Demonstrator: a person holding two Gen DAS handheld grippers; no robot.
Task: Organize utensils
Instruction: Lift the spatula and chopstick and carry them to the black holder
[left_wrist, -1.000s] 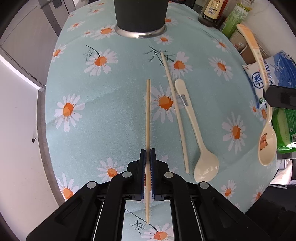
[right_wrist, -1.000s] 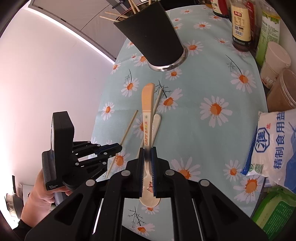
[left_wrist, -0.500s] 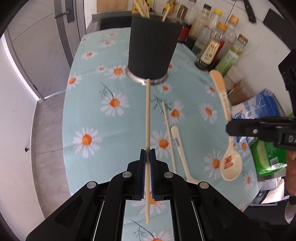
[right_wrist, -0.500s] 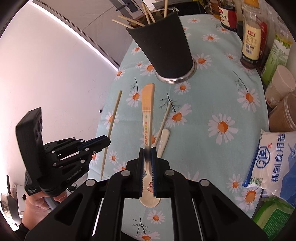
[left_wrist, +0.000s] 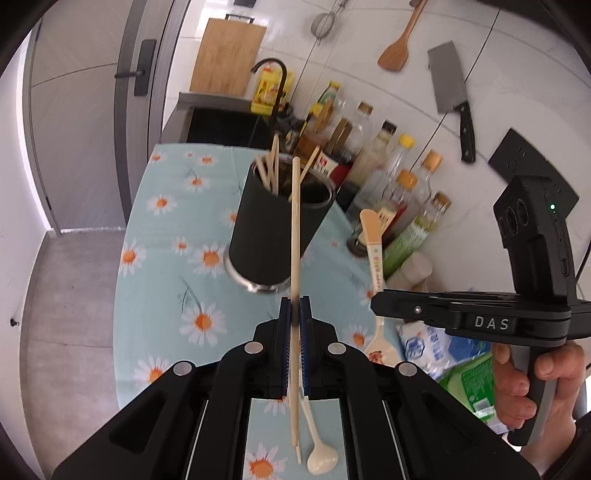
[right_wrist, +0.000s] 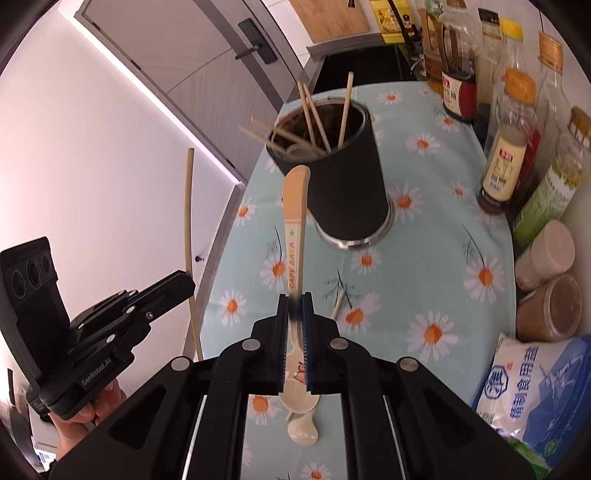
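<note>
Left of the left gripper (left_wrist: 294, 306) the daisy tablecloth (left_wrist: 162, 295) ends at a curved edge, and past it lies bare grey floor (left_wrist: 70, 288) up to a door (left_wrist: 92, 103); nothing stands on that side. The left gripper's jaws are pressed together on a chopstick (left_wrist: 295, 229), which runs straight out ahead of the fingers, its far tip in line with the rim of the black cup (left_wrist: 273, 236). The cup stands ahead of the gripper on the cloth, with other chopsticks (left_wrist: 269, 170) leaning inside it. Under the gripper a plain white spoon (left_wrist: 319, 454) and another stick lie flat on the cloth.

To the right, the right gripper (right_wrist: 294, 310) is seen from the side, held in a hand (left_wrist: 532, 384). Its jaws pinch the neck of an orange-handled spoon (right_wrist: 295, 221), the handle pointing ahead toward the cup's near wall and the bowl hanging below the fingers. Between this gripper and the cup the cloth is bare apart from the white spoon beneath.

Further right the room is tight: a row of bottles (right_wrist: 506, 158) lines the far-right edge, jars (right_wrist: 546, 254) sit nearer, and a salt bag (right_wrist: 532, 387) lies just beside the right gripper.
</note>
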